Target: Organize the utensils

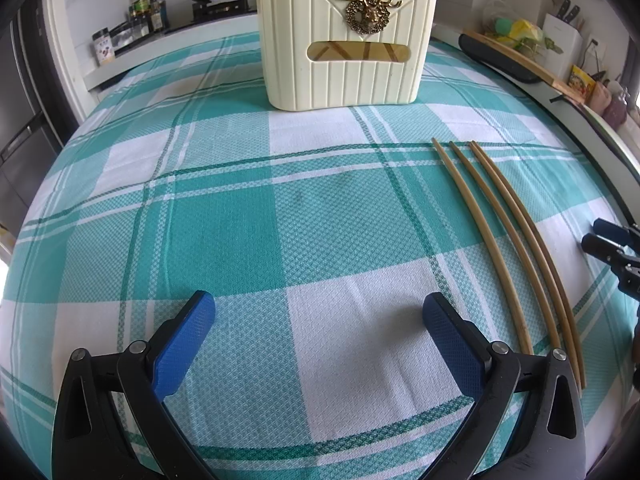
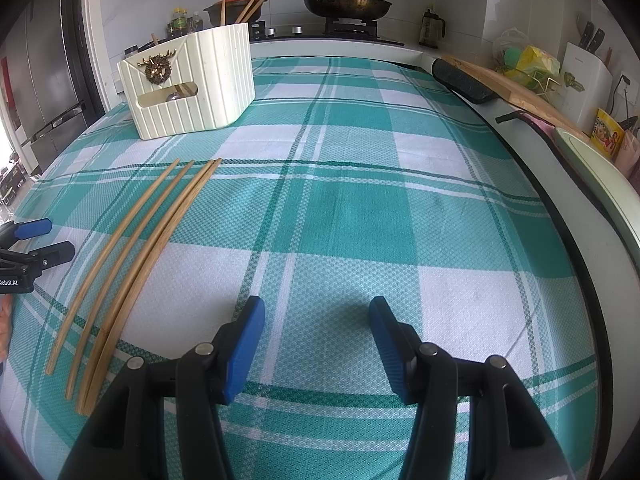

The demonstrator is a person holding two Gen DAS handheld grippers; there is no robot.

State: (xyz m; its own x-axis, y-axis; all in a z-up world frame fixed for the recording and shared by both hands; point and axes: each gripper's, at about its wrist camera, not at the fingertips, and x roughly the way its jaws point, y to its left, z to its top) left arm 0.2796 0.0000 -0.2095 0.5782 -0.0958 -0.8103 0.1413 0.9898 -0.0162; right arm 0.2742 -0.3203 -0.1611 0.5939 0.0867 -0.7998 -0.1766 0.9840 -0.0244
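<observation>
On the counter (image 2: 520, 200), under a teal and white checked cloth (image 1: 320, 208), we see four loose chopsticks (image 2: 132, 248) lying side by side, roughly parallel, with the two on the right of the group pressed together and the other two slightly apart. They sit between our two grippers, near the front of the cloth, touched by neither one.

Our left gripper (image 1: 319, 312) hangs over bare cloth with its blue pads spread wide and nothing between them; the chopsticks run just past its right finger. Our right gripper (image 2: 317, 316) is likewise released, its jaws parted over an empty patch of cloth, with the chopsticks off to its left. From the right wrist view, the tip of the left gripper shows at the left edge, close to the outermost chopstick but clear of it.

Further back on the cloth stands a cream ribbed holder (image 1: 346, 46) with a brass deer badge (image 1: 367, 12) and a slot window on its front. Several chopsticks already stand in it, their ends poking above the rim. Behind it, a lidded pan (image 2: 346, 4) rests on the stove.
</observation>
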